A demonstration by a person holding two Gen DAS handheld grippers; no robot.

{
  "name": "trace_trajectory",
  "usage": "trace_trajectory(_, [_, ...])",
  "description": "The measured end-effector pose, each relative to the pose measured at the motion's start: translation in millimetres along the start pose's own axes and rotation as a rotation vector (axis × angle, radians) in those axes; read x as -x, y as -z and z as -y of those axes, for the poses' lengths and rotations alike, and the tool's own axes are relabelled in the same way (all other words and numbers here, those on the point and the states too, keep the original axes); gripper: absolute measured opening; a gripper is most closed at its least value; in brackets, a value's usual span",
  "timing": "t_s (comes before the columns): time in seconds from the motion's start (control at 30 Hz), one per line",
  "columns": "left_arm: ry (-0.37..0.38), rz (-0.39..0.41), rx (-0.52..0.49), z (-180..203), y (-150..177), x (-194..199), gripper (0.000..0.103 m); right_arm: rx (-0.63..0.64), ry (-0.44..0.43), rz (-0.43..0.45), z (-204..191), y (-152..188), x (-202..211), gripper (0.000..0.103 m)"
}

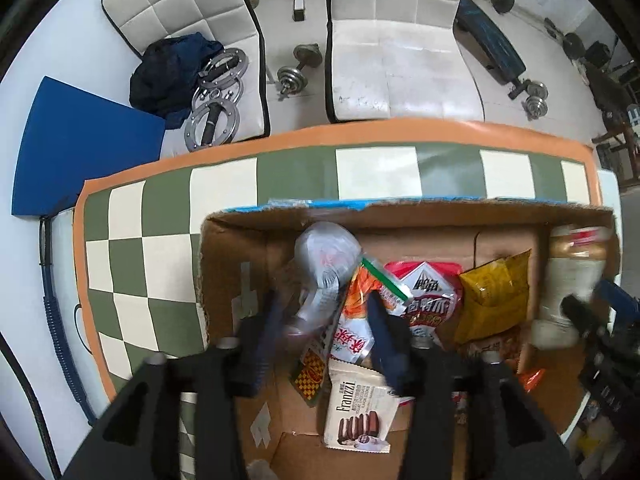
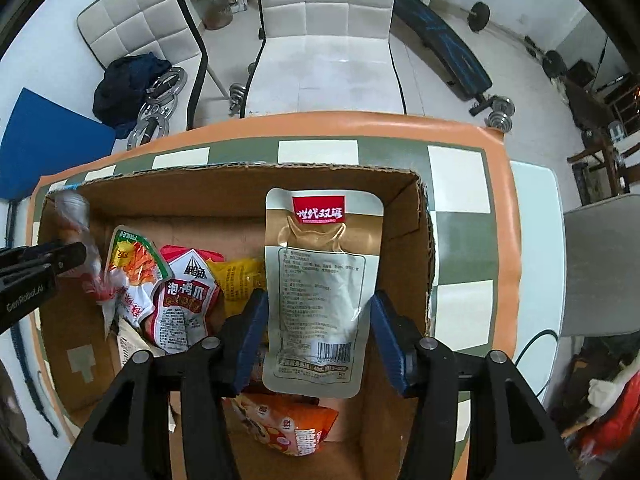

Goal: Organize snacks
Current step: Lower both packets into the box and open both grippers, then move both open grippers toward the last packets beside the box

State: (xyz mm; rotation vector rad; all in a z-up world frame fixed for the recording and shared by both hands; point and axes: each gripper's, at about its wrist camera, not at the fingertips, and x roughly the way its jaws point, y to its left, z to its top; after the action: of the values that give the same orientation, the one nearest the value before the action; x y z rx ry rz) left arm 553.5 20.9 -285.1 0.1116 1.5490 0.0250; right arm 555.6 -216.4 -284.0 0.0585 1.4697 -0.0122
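Both jaws parted, pads clear of the packets between them. Left gripper [image 1: 324, 328] points down into the box [image 1: 440, 216]; a clear plastic packet [image 1: 324, 264] sits blurred between its blue fingers [image 1: 386, 344], no pad seen pressing it. Right gripper [image 2: 316, 340] also over the box [image 2: 224, 184]; a grey-and-tan pouch [image 2: 320, 280] with a red label lies between its fingers [image 2: 250, 336], gaps visible on either side.

Box stands on a green-and-white checked mat [image 1: 160, 220] with an orange border. Inside the box, from the left wrist view: an orange-printed packet [image 1: 356, 320], a red-and-white packet [image 1: 428, 292], a yellow packet [image 1: 492, 296], a Franzzi biscuit pack [image 1: 360, 412] nearest the camera. Orange bag [image 2: 288, 424] lies in the box below the pouch.

Beyond the box: two white quilted chairs [image 1: 384, 40], dumbbells [image 1: 300, 68] on the floor.
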Motion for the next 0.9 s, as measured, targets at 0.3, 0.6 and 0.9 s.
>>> trace_trajectory(0.3, [0.048,0.072,0.036,-1,18,32,0.089,-0.005,-0.03,0.028,-2,15,20,0.088])
trace_trajectory(0.6, [0.086,0.154,0.04,2,81,66,0.091,0.006,-0.038,0.096,-9,62,54,0.095])
trace_trajectory(0.9, [0.11,0.239,0.076,-5,144,104,0.097,0.012,-0.076,0.169,-19,120,95,0.097])
